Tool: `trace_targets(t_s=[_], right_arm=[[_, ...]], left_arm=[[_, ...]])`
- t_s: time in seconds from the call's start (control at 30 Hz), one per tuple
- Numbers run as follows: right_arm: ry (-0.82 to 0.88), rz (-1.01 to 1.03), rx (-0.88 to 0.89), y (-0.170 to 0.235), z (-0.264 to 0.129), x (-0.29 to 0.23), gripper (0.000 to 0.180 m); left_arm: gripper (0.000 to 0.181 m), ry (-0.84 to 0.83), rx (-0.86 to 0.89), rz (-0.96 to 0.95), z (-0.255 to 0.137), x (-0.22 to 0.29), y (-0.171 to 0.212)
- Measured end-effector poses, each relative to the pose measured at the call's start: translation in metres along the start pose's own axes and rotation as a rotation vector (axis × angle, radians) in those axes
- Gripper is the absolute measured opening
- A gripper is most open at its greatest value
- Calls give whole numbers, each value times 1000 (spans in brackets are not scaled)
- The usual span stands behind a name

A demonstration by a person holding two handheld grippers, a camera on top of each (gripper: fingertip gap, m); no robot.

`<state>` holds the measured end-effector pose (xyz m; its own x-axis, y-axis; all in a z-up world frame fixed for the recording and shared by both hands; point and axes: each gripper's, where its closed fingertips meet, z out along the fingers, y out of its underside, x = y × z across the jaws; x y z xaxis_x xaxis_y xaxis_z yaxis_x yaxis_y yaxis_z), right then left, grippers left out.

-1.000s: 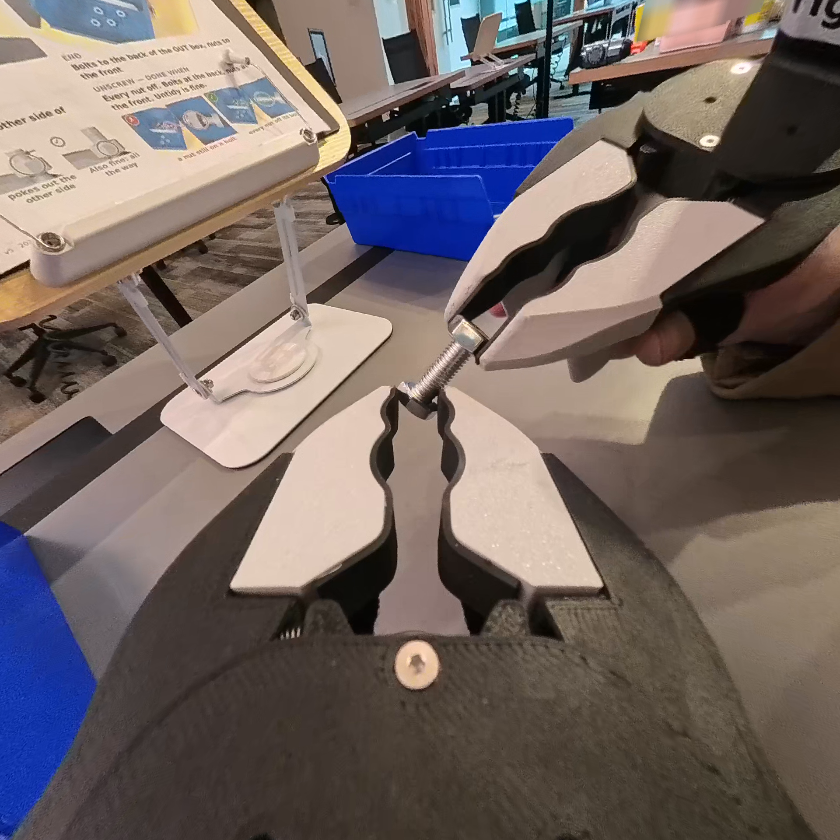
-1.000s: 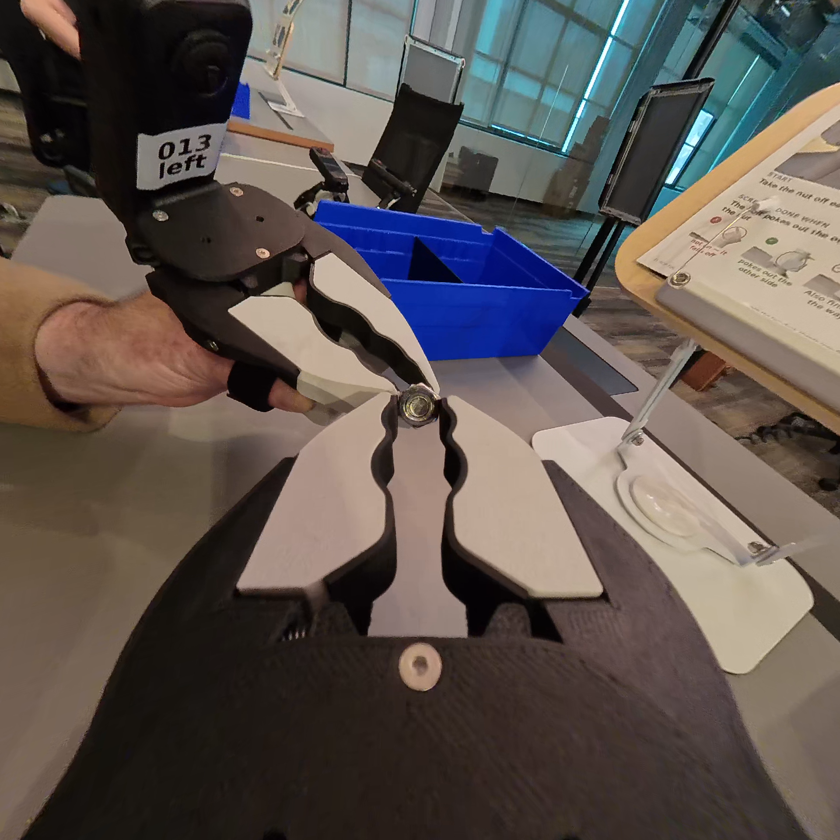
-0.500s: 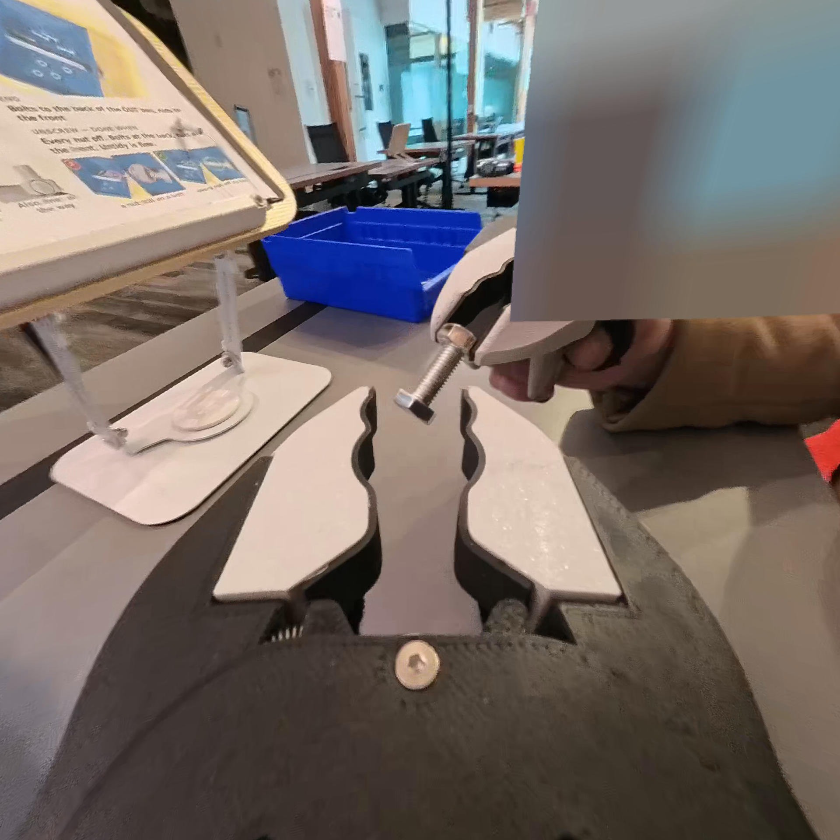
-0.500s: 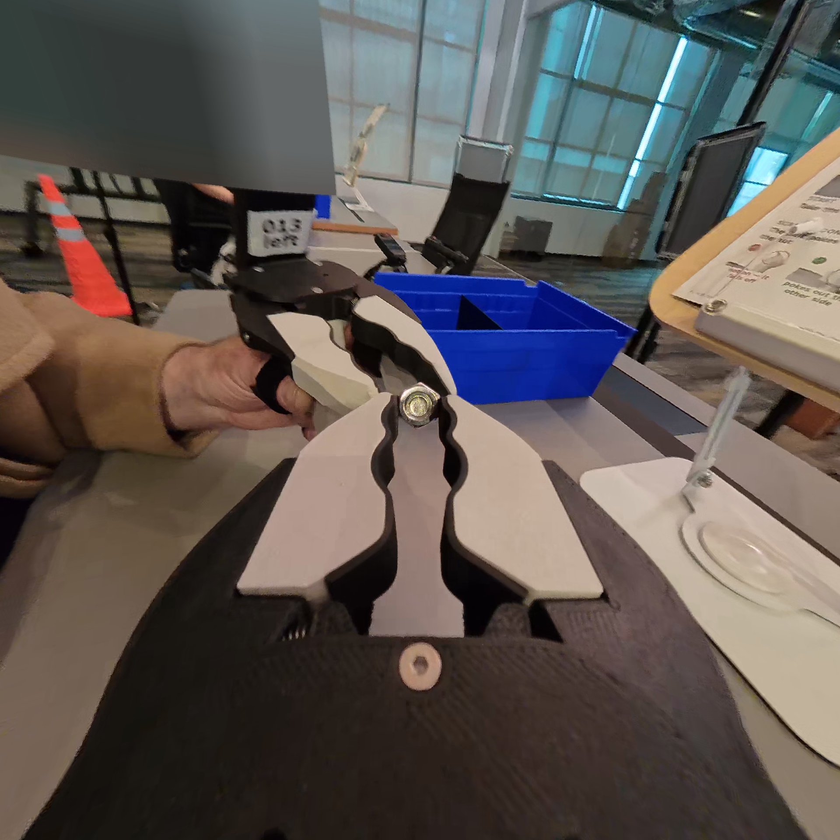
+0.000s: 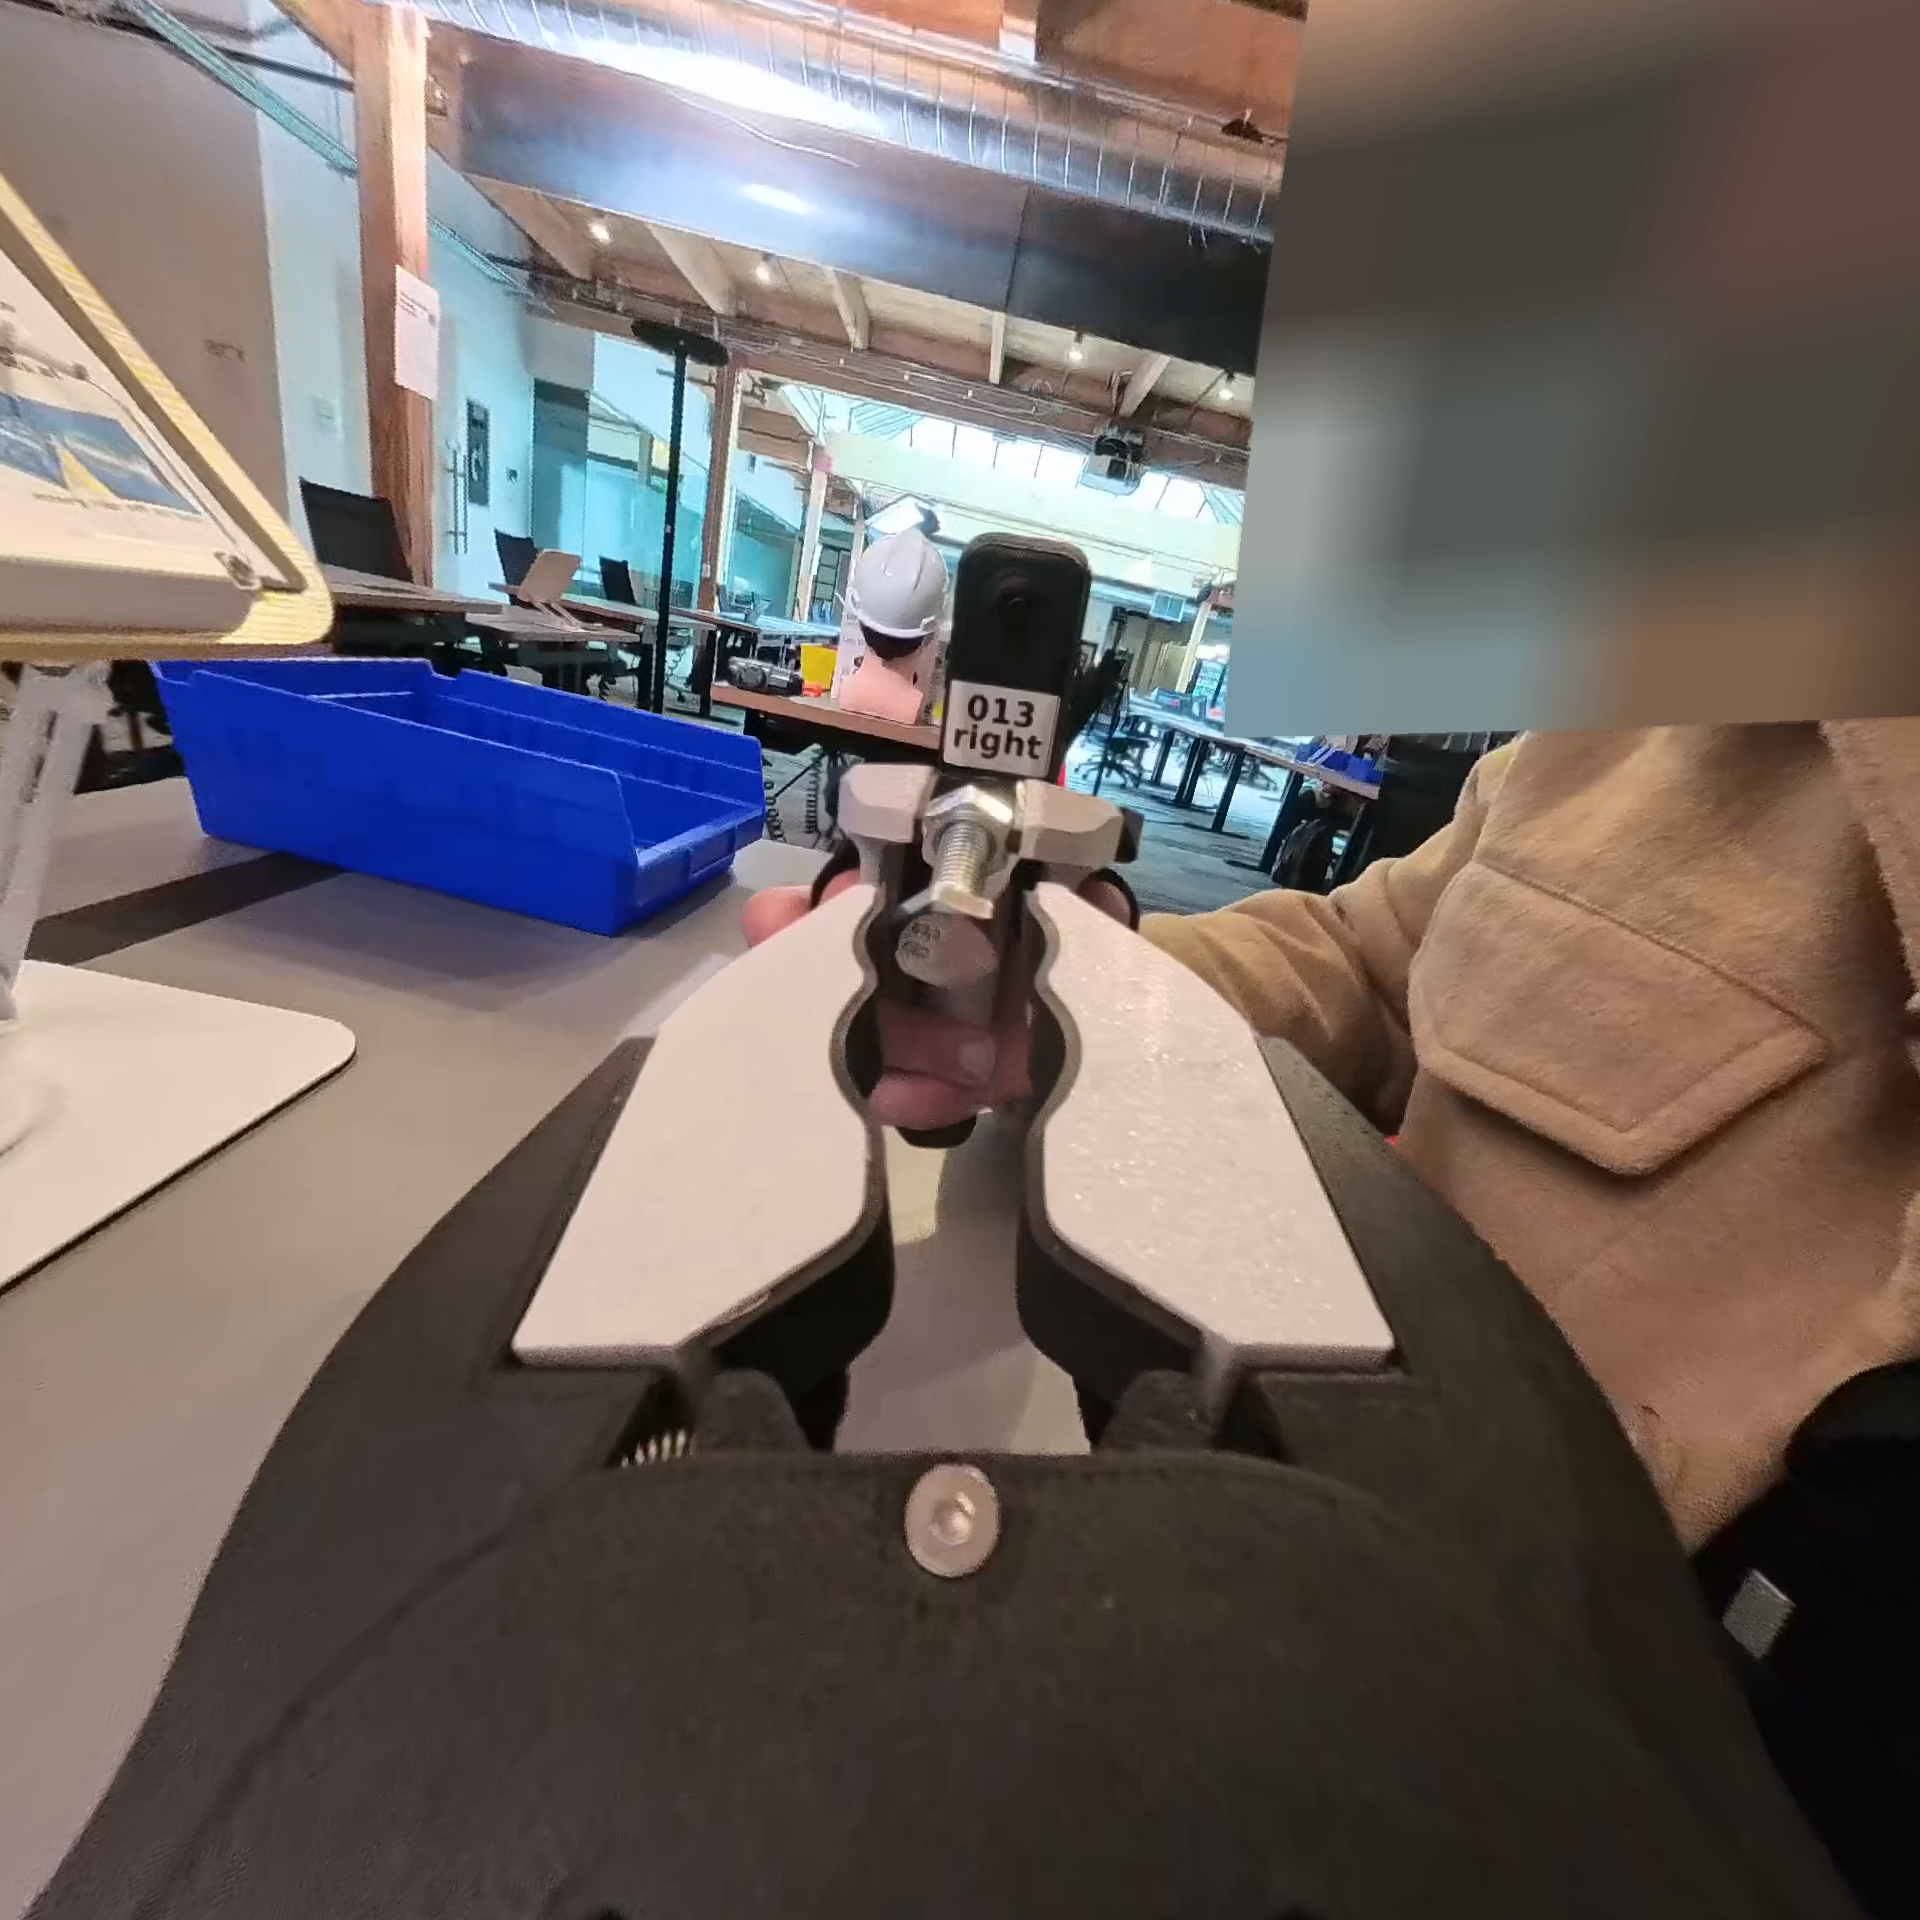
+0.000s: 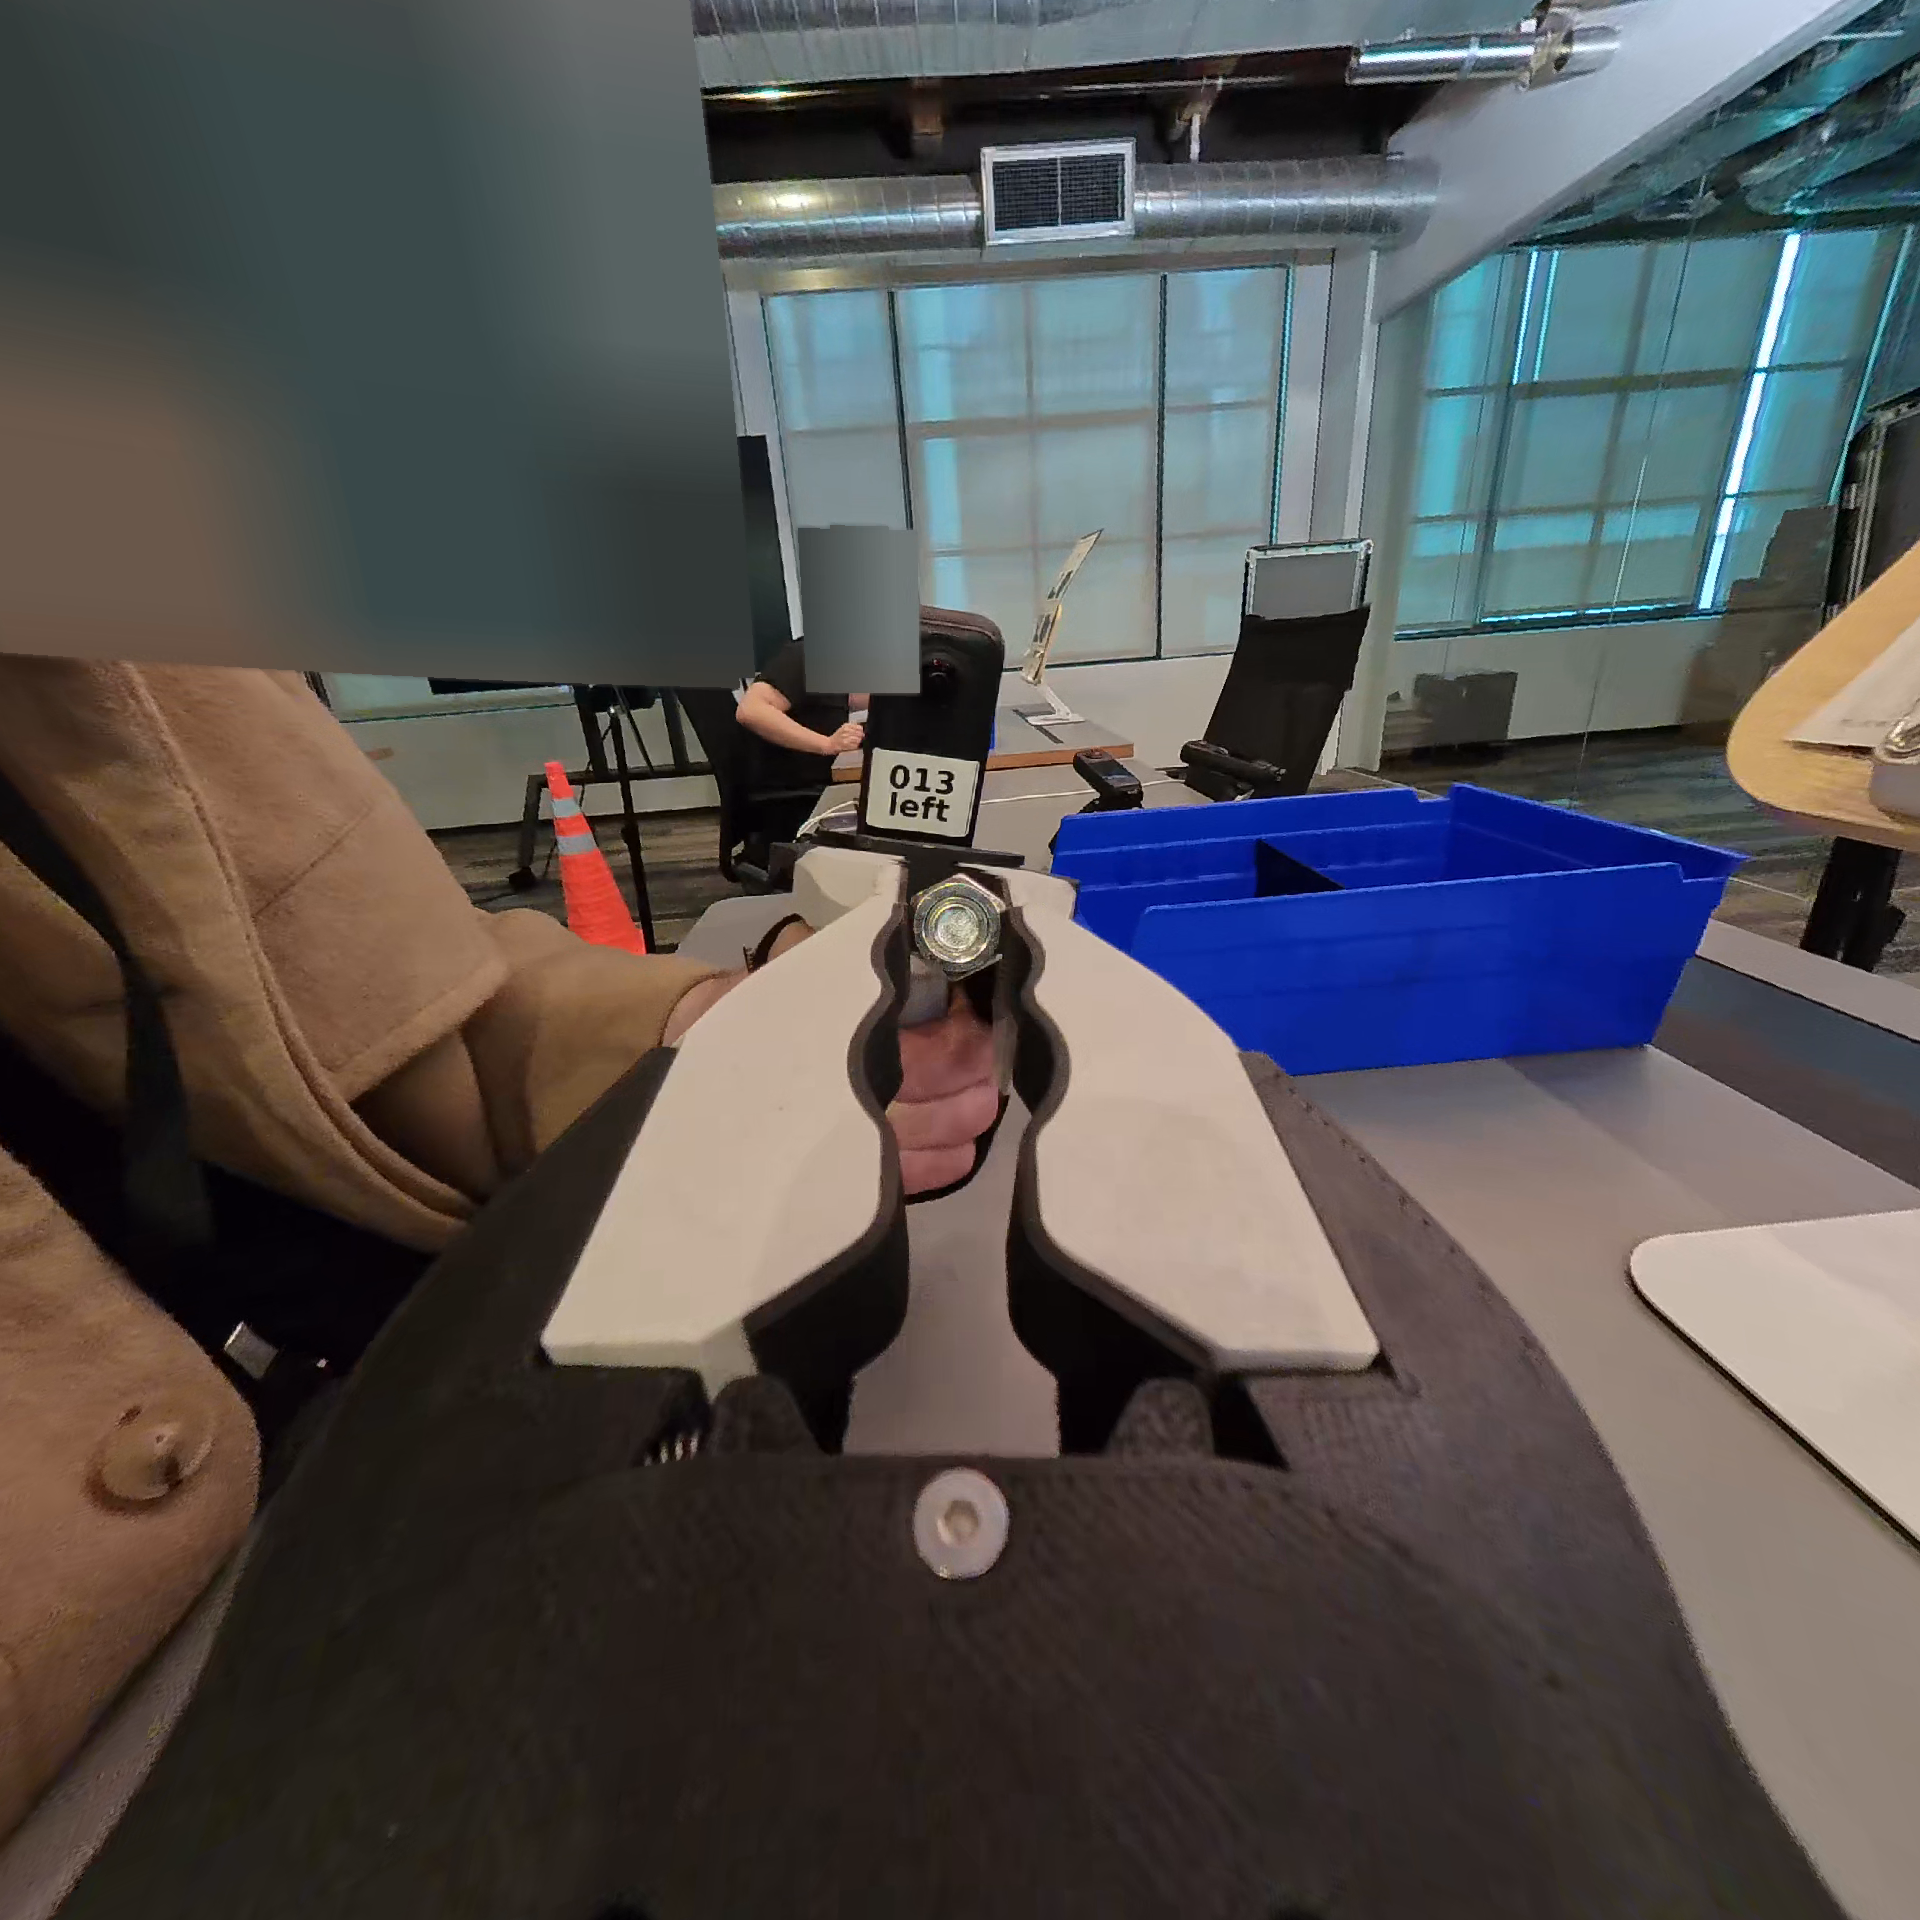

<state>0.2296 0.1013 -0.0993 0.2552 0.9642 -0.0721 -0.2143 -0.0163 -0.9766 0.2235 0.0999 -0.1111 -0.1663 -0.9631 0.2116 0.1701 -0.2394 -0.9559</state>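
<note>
Bolt (image 5: 951,914) between facing right tongs (image 5: 982,821), left tongs (image 5: 948,956)

1. Left wrist view: looks along the left gripper (image 5: 948,940) fingers, low over the grey table (image 5: 312,1195), facing the right gripper (image 5: 971,831) head-on, very near
2. Right wrist view: looks along the right gripper (image 6: 954,914) fingers, facing the left gripper (image 6: 935,883) head-on, equally near
3. Shared: bolt (image 5: 951,904) (image 6: 954,928) between them, blue bin (image 5: 457,779) (image 6: 1382,925), table (image 6: 1558,1143)
</note>
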Motion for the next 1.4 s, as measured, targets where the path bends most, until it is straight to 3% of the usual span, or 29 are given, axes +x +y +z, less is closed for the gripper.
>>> trace_targets(t_s=[0.43,0.53,0.6,1.0,1.07,1.17,1.4], right_arm=[[-3,-41,5,0,1,-5,18],[6,-48,-9,-1,1,-3,37],[10,-70,-26,-1,1,-3,39],[9,-165,-88,7,5,-11,36],[-19,-156,-169,19,3,-12,23],[-50,-137,-306,42,1,-12,20],[29,-191,-134,6,-1,-6,37]], left_arm=[[17,17,-16,-5,-2,2,1],[17,5,-29,17,-2,2,1],[17,8,-29,12,-2,3,1],[17,-27,-20,42,-3,1,-3],[17,-14,3,41,-5,4,-8],[17,-30,27,36,-8,1,-13],[17,-25,1,33,-5,1,-8]])
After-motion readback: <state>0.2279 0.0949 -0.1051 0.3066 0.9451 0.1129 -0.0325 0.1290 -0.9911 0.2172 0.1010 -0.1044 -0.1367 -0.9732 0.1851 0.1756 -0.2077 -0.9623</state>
